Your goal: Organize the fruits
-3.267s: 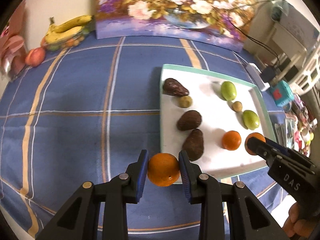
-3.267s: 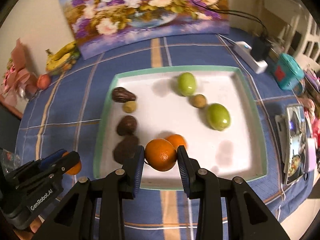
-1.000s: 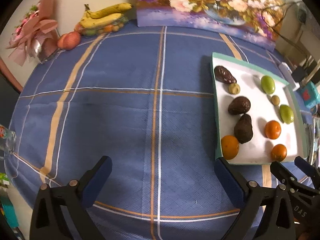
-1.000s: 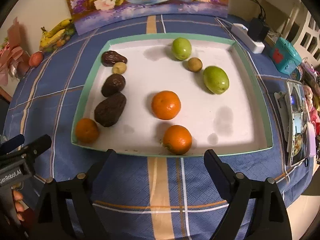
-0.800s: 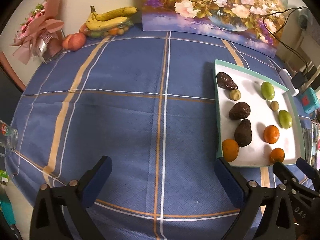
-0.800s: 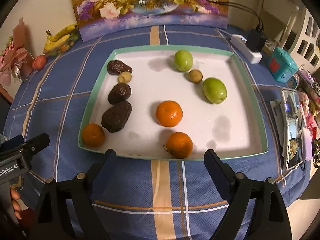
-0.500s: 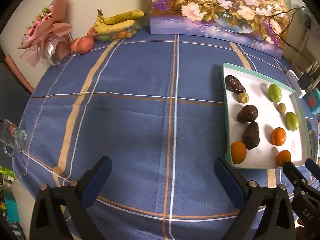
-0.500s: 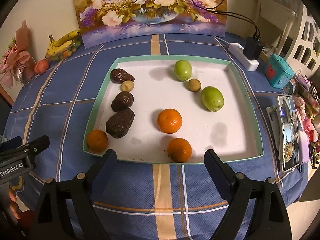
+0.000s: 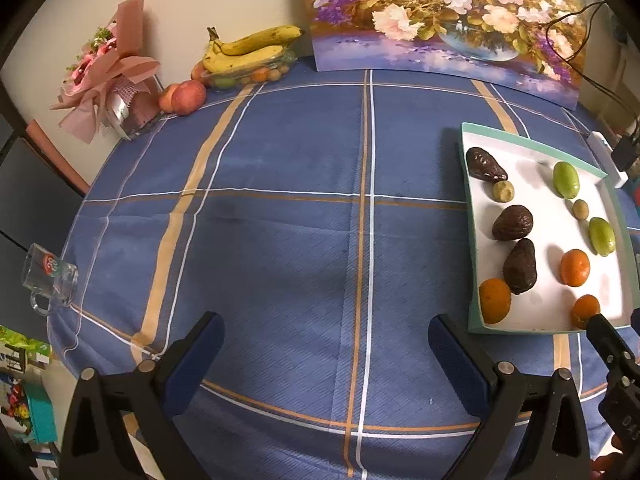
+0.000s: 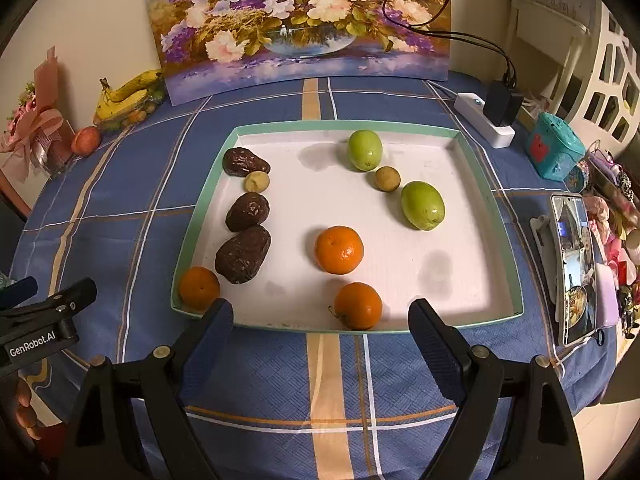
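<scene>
A white tray with a green rim (image 10: 472, 152) (image 9: 474, 240) lies on the blue checked tablecloth. It holds three oranges (image 10: 339, 249), (image 10: 358, 305), (image 10: 199, 287), three dark brown avocados (image 10: 243, 254), two green fruits (image 10: 422, 205) and two small tan fruits (image 10: 387, 178). My right gripper (image 10: 320, 338) is open and empty, just in front of the tray's near edge. My left gripper (image 9: 326, 352) is open and empty over the bare cloth, left of the tray. The tip of the right gripper also shows in the left wrist view (image 9: 608, 344).
Bananas (image 9: 248, 50) on a container of small fruit and peaches (image 9: 184, 96) lie at the back left beside a pink bouquet (image 9: 108, 76). A flower painting (image 10: 296, 20) leans on the wall. A glass mug (image 9: 50, 278) sits at the left edge. A power strip (image 10: 484, 120), teal box (image 10: 554, 148) and phone (image 10: 574, 260) lie right.
Both grippers let go of their oranges, which now lie in the tray, and opened wide. Over the last second both have drawn back and up from the tray.
</scene>
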The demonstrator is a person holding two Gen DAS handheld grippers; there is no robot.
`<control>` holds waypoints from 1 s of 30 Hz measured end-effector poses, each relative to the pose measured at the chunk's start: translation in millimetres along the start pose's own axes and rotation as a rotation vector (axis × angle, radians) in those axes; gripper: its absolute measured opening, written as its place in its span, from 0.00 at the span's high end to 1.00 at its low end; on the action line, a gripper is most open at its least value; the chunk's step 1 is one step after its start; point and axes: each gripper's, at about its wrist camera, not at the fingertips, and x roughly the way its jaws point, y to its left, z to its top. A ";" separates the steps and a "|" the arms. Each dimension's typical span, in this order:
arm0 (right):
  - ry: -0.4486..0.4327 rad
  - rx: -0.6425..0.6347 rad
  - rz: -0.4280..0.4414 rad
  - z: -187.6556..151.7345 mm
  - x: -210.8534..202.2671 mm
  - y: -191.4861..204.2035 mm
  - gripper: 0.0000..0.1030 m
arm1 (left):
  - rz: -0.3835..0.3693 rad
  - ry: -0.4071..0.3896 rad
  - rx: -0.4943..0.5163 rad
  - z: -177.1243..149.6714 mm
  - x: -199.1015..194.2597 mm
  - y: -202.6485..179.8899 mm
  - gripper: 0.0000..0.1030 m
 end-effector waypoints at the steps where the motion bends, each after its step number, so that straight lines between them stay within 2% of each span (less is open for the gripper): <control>1: -0.001 0.001 0.001 -0.2 -0.4 0.0 0.13 | 0.004 -0.001 0.000 -0.1 -0.5 0.2 0.00; 8: -0.025 -0.002 0.002 0.1 -5.8 0.8 0.13 | 0.025 0.018 -0.008 -1.4 -0.6 1.3 0.00; 30: -0.093 -0.011 0.012 2.8 -21.0 2.1 0.13 | 0.037 -0.016 -0.020 -2.7 -11.8 4.5 0.00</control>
